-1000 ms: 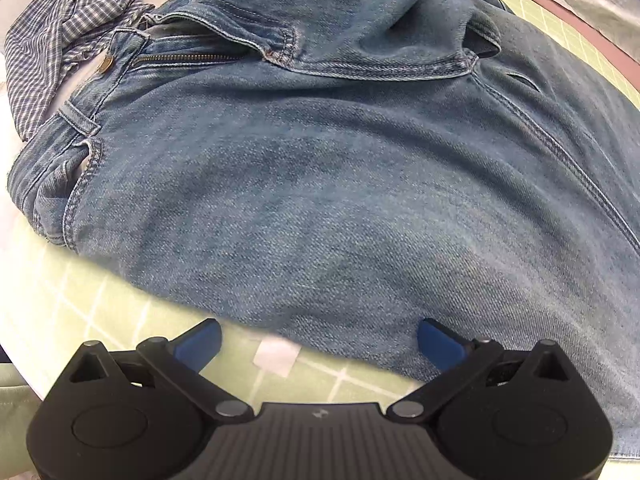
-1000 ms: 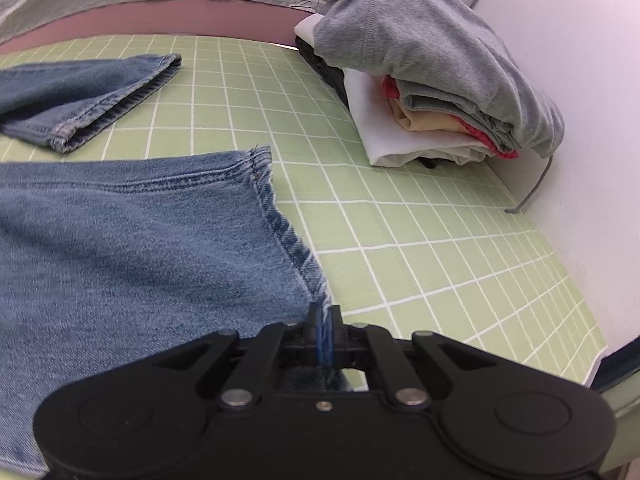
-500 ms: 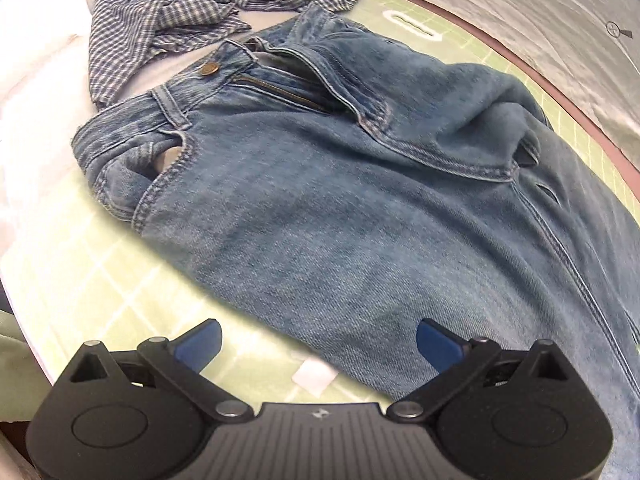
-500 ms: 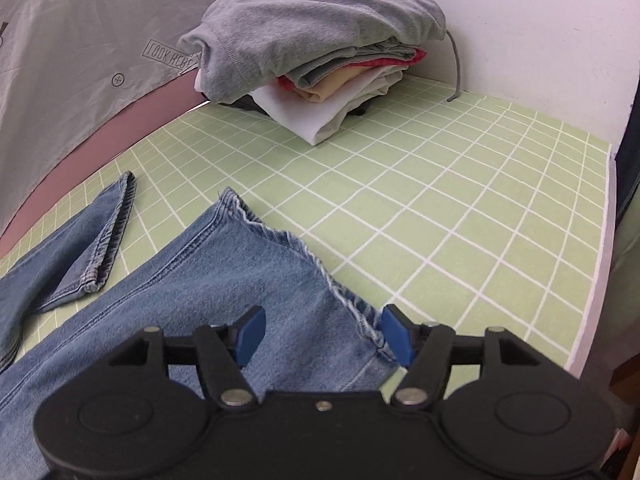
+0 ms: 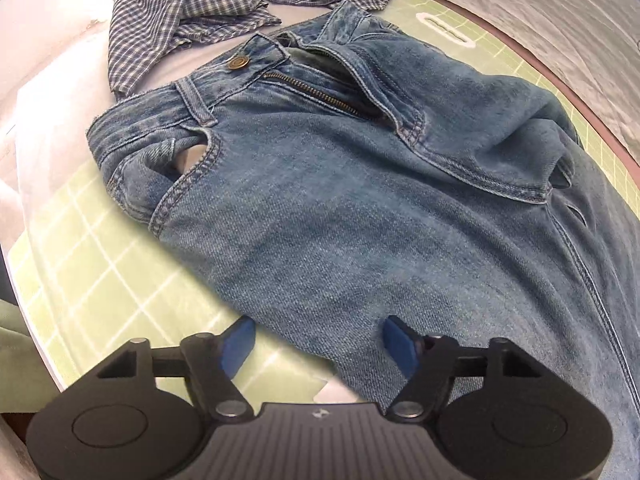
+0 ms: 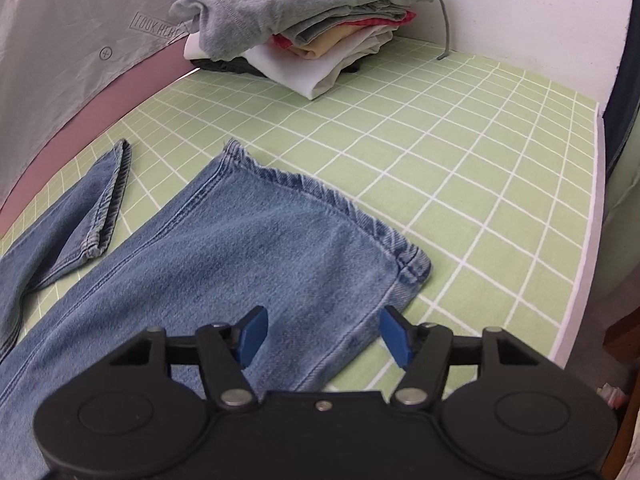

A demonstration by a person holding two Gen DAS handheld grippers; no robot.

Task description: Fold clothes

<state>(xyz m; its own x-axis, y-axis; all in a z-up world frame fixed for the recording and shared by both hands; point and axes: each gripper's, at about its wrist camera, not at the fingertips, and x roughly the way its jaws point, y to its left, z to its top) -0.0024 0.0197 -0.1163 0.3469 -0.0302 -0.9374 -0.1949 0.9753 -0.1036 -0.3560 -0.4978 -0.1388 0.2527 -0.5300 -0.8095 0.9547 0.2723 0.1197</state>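
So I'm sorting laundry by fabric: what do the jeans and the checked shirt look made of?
Jeans: faded blue denim, likely cotton; diagonal weave, pale topstitching, brass-coloured button and zip. Checked shirt: thin woven cloth, maybe cotton; it crumples in soft folds.

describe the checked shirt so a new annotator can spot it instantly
In the left wrist view, start at the blue denim jeans spread over the green gridded mat. Follow them up to the waistband and its brass button; just beyond lies the crumpled blue-and-white checked shirt. It is the only patterned, unfolded garment; the jeans are plain denim.
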